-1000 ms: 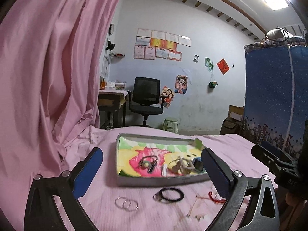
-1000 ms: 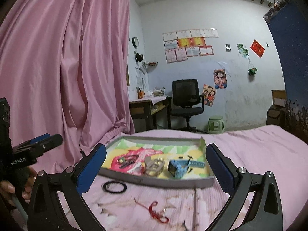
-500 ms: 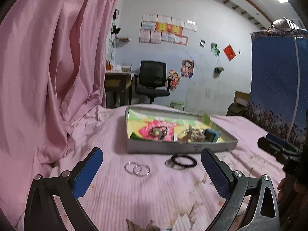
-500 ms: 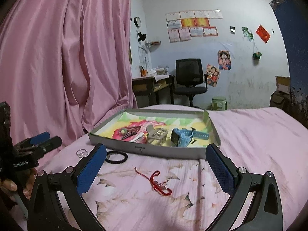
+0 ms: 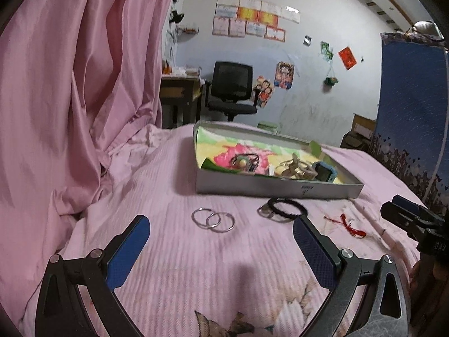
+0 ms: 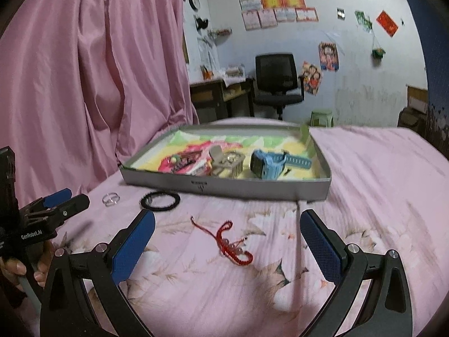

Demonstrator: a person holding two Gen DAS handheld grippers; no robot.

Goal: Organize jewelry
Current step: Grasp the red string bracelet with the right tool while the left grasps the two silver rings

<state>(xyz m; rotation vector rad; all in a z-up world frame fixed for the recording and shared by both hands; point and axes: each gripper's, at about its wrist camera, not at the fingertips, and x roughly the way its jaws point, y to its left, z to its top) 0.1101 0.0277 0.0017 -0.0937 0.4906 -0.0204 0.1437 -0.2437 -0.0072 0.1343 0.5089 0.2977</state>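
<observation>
Lying before both gaping, empty claws: two silver rings (image 5: 213,220), one black bracelet (image 5: 286,207), one red cord (image 6: 230,240).

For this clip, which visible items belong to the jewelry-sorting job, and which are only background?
Job items:
- tray holding a blue watch and other pieces
- pair of silver rings
- black bracelet
- red cord bracelet
- left gripper and right gripper, both open

Background:
- pink curtain
- office chair
- desk
- wall posters
- green stool

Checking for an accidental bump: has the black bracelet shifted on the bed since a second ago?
No. The black bracelet lies just before the tray wall as earlier; only the cameras moved.
</observation>
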